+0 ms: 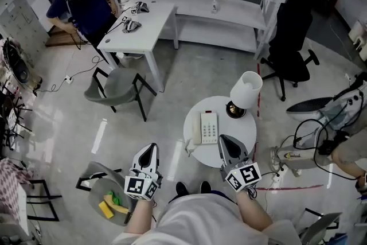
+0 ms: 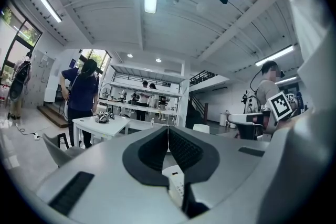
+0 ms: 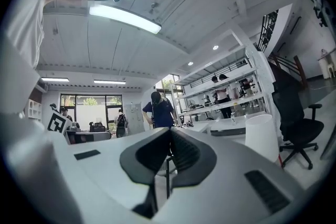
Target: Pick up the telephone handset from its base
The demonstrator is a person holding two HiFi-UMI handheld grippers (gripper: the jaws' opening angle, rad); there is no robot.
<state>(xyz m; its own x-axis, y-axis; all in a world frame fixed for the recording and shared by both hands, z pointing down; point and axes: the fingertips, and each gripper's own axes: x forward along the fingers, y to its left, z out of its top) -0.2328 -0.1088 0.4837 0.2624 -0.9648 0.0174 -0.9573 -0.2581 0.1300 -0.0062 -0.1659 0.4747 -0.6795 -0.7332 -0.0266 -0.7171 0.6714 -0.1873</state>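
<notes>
Head view, telephone: a white push-button desk telephone (image 1: 208, 127) lies on a small round white table (image 1: 241, 133). Its white handset (image 1: 197, 129) rests on the base, along the left side.
Head view, lamp: a white-shaded table lamp (image 1: 246, 89) stands at the table's far edge, near the telephone.
Head view, right gripper: the grey two-jaw right gripper (image 1: 225, 139) is over the table's near edge, with its tip just beside the telephone.
Head view, left gripper: the matching grey left gripper (image 1: 151, 147) is over the floor, left of the table and apart from the telephone.
Left gripper view, jaws: pressed together with nothing between them. The telephone's keypad shows below them.
Right gripper view, jaws: closed and empty. The lamp's shade stands to the right.
</notes>
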